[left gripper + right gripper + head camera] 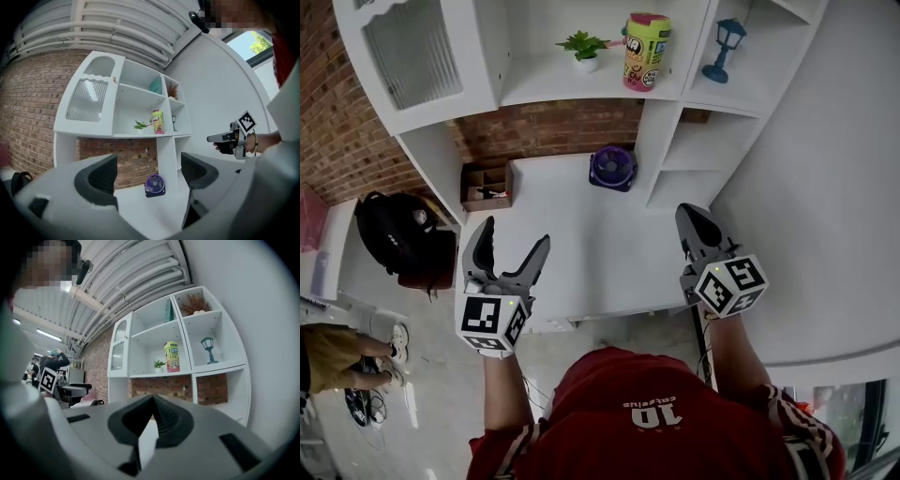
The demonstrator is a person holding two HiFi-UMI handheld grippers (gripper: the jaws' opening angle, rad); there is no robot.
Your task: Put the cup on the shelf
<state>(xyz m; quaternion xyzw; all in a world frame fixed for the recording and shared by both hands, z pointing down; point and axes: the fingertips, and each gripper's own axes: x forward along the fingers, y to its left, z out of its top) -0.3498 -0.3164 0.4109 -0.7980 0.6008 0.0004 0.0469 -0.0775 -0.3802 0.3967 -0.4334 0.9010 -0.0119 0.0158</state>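
One cup (645, 52) on the shelf (539, 90)

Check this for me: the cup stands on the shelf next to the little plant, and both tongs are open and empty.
Wrong in one respect: only the left tongs are open. The right tongs are shut with nothing between them, as the right gripper view shows. The rest holds: the cup stands on the shelf next to the little plant, and both tongs are empty.

One cup (646, 52); one potted plant (584, 49); one blue lantern (725, 47); one purple fan (613, 168); one black backpack (398, 234); one wooden box (486, 186); two grippers, the left gripper (516, 232) and the right gripper (690, 210).
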